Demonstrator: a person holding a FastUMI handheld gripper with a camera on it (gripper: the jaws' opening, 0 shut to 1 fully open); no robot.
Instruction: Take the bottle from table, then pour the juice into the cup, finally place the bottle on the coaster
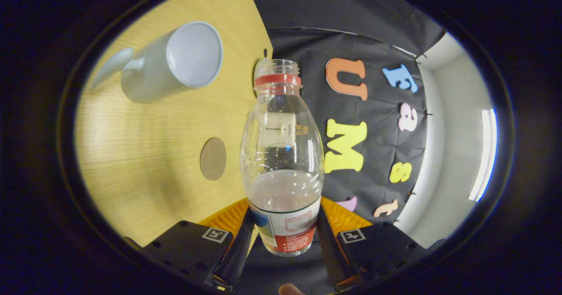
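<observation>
1. 2 fingers of the gripper (283,229) press on the lower part of the bottle (282,154), 1 on each side of its label, so the gripper is closed around it and holds it.
2. The bottle is clear plastic with a red ring below its neck; the mouth is uncapped and points away from the camera, out beyond the fingers.
3. Some pale liquid sits in the lower part of the bottle, its surface just above the label; the upper part looks empty.
4. The label (287,231) is white above and red below, lying right between the fingers.
5. The whole scene is rolled in this view: the table (145,154) with its light wood grain stands to the left of the bottle like a wall, and the booth's black cloth (373,124) is to the right.
6. The cup (175,64) is a pale mug on the table, ahead of the fingers and to the left of the bottle's neck, well apart from it. Its open mouth faces the camera, the inside looks empty, and its handle points away from the bottle.
7. The coaster (213,159) is a round brown disc lying flat on the table, nearer the fingers than the cup and just left of the bottle's middle. Nothing rests on it.
8. A fingertip (290,290) of the person shows below the bottle's base, behind the fingers.
</observation>
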